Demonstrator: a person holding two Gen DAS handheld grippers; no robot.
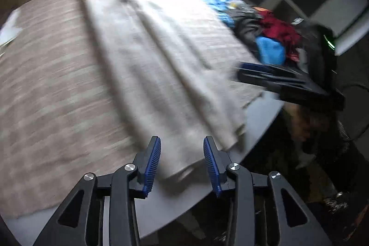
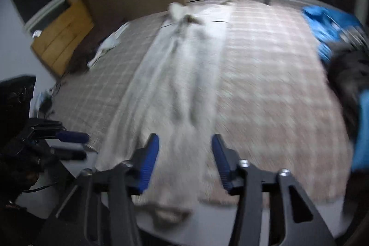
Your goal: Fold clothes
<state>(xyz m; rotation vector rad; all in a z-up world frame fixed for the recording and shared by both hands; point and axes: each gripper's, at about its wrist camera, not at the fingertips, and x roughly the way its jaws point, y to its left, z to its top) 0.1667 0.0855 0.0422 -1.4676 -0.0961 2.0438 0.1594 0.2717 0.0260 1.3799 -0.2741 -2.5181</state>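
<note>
A: Item 1, pale grey garment (image 1: 147,57). Status?
B: Laid out long on the checked cloth (image 1: 46,93) over the bench (image 1: 260,107). Looks folded lengthwise already, into a narrow strip w/ ridges running along it. Crosswise folds not yet done, by my read. Approx. a third through for this piece.

A: Item 2, the rest of the laundry?
B: Heap of clothes (image 1: 274,36) at the far right of the bench: blue, red, dark pieces, all unfolded. So most of the job is left.

A: Left gripper (image 1: 182,153)?
B: Fingers apart, nothing between the pads. Near end of the garment lies just beyond and under the tips, hem by the bench edge. Contact: can't tell, pic blurred.

A: Right gripper (image 2: 185,153)?
B: Fingers apart too, gap wider, empty. In its own view the garment (image 2: 184,75) runs straight away from the gap, near end passing beneath the tips. Not clamped.

A: Both at the same end?
B: Yes, left gripper (image 2: 69,142) shows at the left edge of the right view, beside that end.
</note>
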